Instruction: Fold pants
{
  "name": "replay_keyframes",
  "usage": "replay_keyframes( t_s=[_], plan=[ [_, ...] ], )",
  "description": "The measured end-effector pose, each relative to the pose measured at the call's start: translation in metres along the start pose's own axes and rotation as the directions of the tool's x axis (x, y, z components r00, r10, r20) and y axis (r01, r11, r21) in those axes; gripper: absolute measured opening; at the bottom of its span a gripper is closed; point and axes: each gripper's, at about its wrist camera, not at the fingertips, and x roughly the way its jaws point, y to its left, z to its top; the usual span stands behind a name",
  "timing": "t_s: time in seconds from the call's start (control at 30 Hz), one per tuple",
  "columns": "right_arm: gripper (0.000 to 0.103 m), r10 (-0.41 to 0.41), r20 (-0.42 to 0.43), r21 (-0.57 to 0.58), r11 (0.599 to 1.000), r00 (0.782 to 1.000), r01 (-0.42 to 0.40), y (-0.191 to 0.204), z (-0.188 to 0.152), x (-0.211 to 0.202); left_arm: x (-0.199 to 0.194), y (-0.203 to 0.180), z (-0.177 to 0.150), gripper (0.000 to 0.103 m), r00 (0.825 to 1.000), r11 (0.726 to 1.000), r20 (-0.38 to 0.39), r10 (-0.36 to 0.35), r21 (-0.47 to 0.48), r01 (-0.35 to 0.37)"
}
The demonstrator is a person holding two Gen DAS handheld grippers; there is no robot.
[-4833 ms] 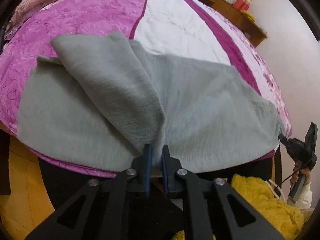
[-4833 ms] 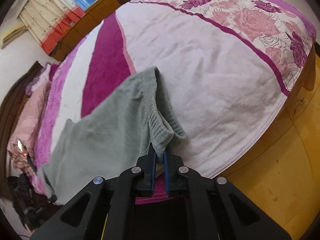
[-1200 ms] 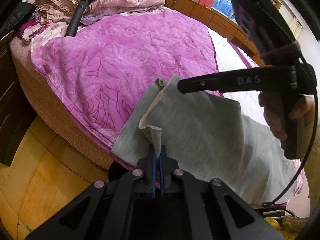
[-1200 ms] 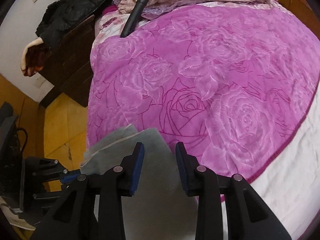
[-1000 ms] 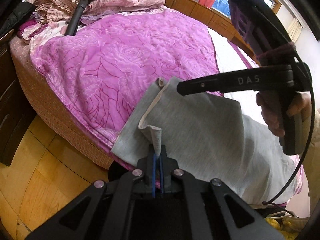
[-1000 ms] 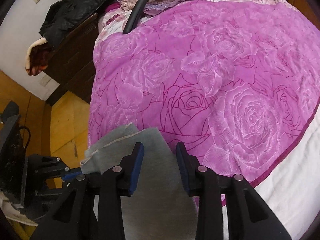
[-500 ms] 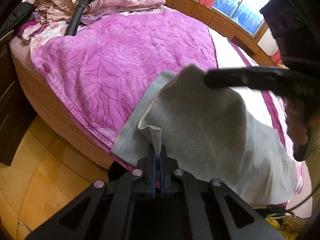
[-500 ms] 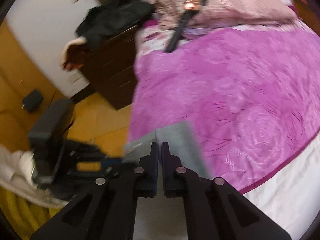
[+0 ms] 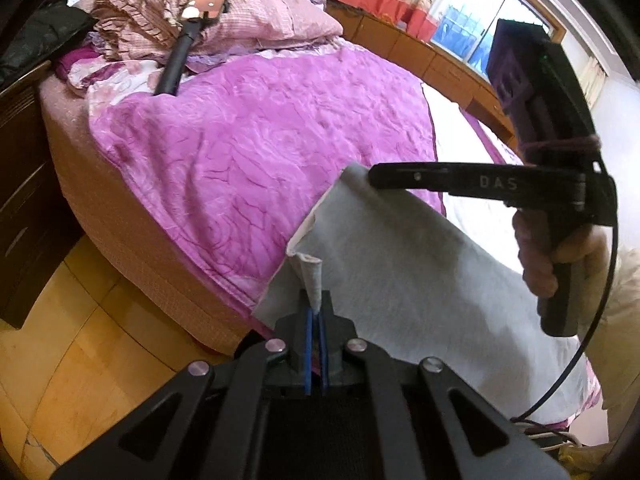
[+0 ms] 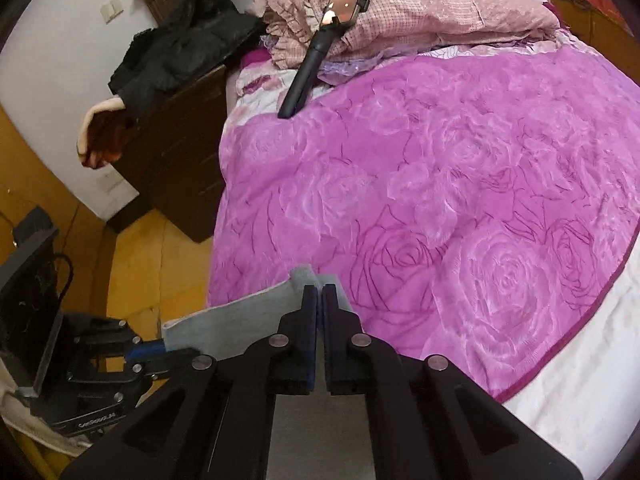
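Observation:
The grey pants (image 9: 420, 280) lie folded lengthwise along the near edge of the bed. My left gripper (image 9: 315, 316) is shut on the near corner of the leg end, which stands up between the blue pads. My right gripper (image 10: 319, 300) is shut on the far corner of the same end and holds it raised; it shows from the side in the left wrist view (image 9: 376, 178). The grey cloth (image 10: 240, 316) stretches between the two grippers, and the left gripper shows at the lower left of the right wrist view (image 10: 154, 354).
The bed has a purple rose-pattern blanket (image 9: 260, 140) and a white section (image 9: 460, 128). A phone on a black stick (image 9: 188, 28) leans on pink pillows (image 9: 260, 20) at the head. A dark wooden dresser (image 10: 180, 140) stands beside the bed. The floor is yellow wood (image 9: 60, 340).
My right gripper closed on the far corner of the leg end and lifted it off the bed. My left gripper kept its hold and stayed in place.

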Motion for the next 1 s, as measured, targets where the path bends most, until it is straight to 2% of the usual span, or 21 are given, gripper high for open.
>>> replay_keyframes(
  t_s=[0.07,0.17,0.27,0.37,0.5,0.57,0.7,0.83,1.0],
  plan=[
    [0.000,-0.007,-0.005,-0.002,1.000,1.000,0.007,0.001,0.002,0.008,0.005,0.002,-0.002,0.003,1.000,1.000,-0.014,0.009,0.001,-0.009],
    [0.000,-0.042,-0.027,0.011,0.999,0.999,0.042,-0.002,0.000,0.025,0.020,0.005,-0.005,0.003,0.997,1.000,-0.079,0.026,0.006,-0.026],
    [0.000,-0.063,-0.026,0.043,0.997,0.998,0.064,-0.006,-0.003,0.031,0.014,0.006,-0.004,0.008,0.996,0.998,-0.066,0.058,0.026,-0.057],
    [0.000,-0.066,0.037,0.119,0.991,0.997,0.061,-0.011,-0.002,0.007,0.002,0.006,0.000,0.009,0.994,0.993,-0.030,0.104,0.059,-0.102],
    [0.002,-0.131,0.127,0.228,0.968,0.983,0.100,-0.028,-0.015,-0.055,-0.015,0.006,0.011,0.009,0.990,0.986,0.020,0.140,0.091,-0.142],
    [0.011,-0.197,0.143,0.293,0.944,0.970,0.148,-0.039,-0.035,-0.087,-0.022,0.002,0.016,0.009,0.989,0.983,0.043,0.142,0.110,-0.146],
    [0.012,-0.299,0.121,0.419,0.880,0.947,0.224,-0.059,-0.086,-0.131,-0.023,-0.019,0.026,0.010,0.992,0.976,0.059,0.115,0.177,-0.123],
    [0.012,-0.372,0.058,0.525,0.801,0.927,0.288,-0.070,-0.146,-0.160,-0.001,-0.044,0.036,0.011,0.997,0.973,0.020,0.075,0.219,-0.077],
    [0.012,-0.455,-0.027,0.614,0.695,0.890,0.374,-0.080,-0.207,-0.165,0.034,-0.074,0.035,0.012,0.997,0.963,-0.052,0.048,0.266,-0.032]
  ],
)
